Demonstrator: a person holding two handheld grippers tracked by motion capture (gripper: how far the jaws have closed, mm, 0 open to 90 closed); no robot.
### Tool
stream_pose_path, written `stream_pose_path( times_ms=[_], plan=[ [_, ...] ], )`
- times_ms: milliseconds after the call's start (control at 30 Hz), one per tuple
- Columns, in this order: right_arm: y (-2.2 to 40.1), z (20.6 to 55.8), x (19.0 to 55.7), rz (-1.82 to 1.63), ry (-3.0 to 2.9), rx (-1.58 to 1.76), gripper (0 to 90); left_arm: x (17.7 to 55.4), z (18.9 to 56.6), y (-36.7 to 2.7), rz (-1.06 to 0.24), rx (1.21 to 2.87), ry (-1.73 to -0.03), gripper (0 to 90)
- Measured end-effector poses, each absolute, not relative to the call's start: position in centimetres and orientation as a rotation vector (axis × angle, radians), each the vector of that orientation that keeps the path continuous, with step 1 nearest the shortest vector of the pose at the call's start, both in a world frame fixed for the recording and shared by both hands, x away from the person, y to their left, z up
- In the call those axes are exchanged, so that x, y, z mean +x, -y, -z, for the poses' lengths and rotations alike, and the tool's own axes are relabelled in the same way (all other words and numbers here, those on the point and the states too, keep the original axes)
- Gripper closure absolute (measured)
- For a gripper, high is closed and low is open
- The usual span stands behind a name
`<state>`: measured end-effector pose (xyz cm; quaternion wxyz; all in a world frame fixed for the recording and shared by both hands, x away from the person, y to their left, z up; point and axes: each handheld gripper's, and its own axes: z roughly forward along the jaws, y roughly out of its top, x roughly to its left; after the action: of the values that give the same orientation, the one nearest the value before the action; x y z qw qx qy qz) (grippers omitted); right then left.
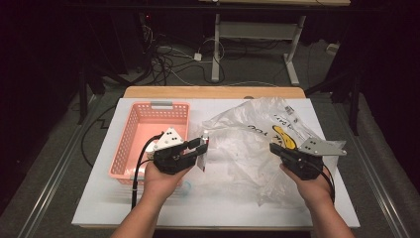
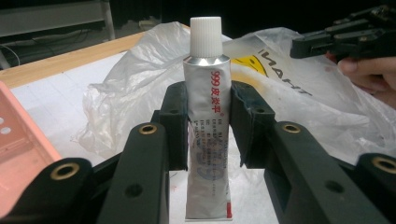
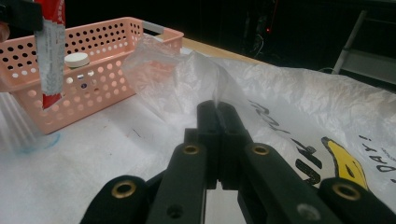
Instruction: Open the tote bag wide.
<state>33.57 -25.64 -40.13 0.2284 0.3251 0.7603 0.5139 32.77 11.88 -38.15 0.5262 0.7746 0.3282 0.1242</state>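
Black jaws of the left gripper [image 2: 208, 116] rise closest to the lens in its own view, clamped on an ointment tube [image 2: 208, 140] that stands upright between the pads: silver-grey metal body, ribbed white screw cap on top, red Chinese print and "999" running down its side, a red stripe at the flat crimped end. In the high view that tube [image 1: 202, 151] hangs at the gripper's tip just right of the pink basket [image 1: 130, 144], above the white table cover [image 1: 223, 198] and at the left edge of the plastic bag [image 1: 247, 144]. The right gripper [image 3: 218, 112] has its jaws pressed together, pinching a fold of that thin, clear, crumpled plastic bag [image 3: 299, 93], which lifts into a small peak at the tips; the bag carries a yellow smiley print and black lettering. Seen from the right gripper view, the basket [image 3: 102, 42] lies beyond the bag's left edge; it is a perforated pink plastic tray with a grey handle piece on its far rim, and inside it a small item with a round white cap [image 3: 77, 59] shows through the holes, its body too hidden to name. Farthest from the basket, past the table's wooden edge [image 1: 213, 91], cables trail over the dark floor.
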Motion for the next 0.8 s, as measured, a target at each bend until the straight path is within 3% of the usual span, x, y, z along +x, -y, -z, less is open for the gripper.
stream_pose_path(
  times_ms=[800],
  plan=[
    [25.5, 39.7, 33.2, -1.429, -2.076, 0.894, 90.0, 32.6, 39.8, -9.1, -0.253, 1.895, -0.716, 66.9]
  ],
)
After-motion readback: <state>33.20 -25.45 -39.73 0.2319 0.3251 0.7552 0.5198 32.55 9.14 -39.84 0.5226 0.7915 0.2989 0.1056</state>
